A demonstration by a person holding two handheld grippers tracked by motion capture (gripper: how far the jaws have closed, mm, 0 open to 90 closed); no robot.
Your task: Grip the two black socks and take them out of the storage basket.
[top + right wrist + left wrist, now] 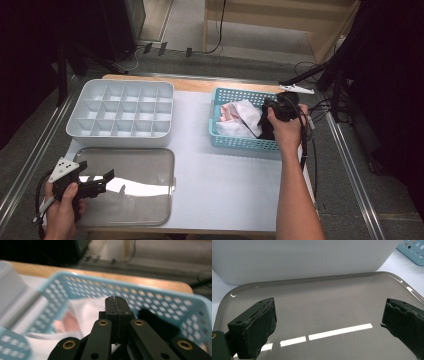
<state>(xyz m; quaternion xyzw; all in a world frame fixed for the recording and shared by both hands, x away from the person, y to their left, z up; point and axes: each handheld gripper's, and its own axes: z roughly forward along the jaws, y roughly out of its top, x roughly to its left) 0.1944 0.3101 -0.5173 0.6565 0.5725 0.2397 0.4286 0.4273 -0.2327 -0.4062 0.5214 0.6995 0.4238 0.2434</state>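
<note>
Clenching fully, pads pressed flat together with nothing visibly pinched between them: the right hand-held gripper (116, 299), hovering inside the pale blue perforated plastic basket (235, 142) at the right of the tabletop (225, 190). Poising just above the crumpled white and pink cloth (82, 312) lying in that basket, close enough to suggest a pick attempt, though cannot tell whether any thin fold is being caught at the pad tips. Lying bunched against the basket's near and left walls in the high view, the cloth (240, 117), with a dark item beside it under the hand, too hidden to identify.

Resting released and wide apart, the left hand-held gripper (102, 180), holding level over the smoky grey translucent plastic lid (324, 315) at the near left, probably waiting out of the way while the right side is working. Sitting just beyond that lid, the white plastic organiser tray with many small square compartments (120, 112), all of them showing bare, likely standing ready to receive folded pieces from the basket.
</note>
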